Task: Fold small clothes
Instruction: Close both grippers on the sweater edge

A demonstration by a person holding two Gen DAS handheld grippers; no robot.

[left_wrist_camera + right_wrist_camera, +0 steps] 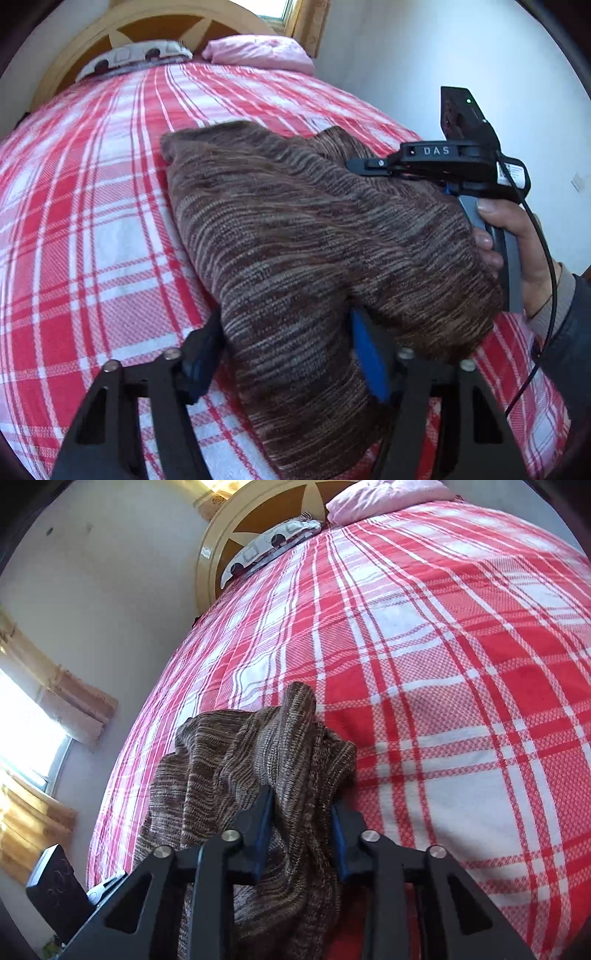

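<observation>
Brown knitted garment point(314, 236) is draped in a rumpled heap on the red-and-white checked bedspread point(85, 206), near the bed's front edge. A thick bunch of the knit is clamped between the narrowed blue pads of the right gripper point(301, 834), apparently so that one side can be carried for a fold. At the left gripper point(288, 354) the jaws stand about half apart with a band of cloth running between them; the right-hand pad lies against the knit, but whether both press on it cannot be told. Two far-apart holds would keep the edge taut. Pillows point(258, 51) are left well clear at the headboard point(155, 26)
</observation>
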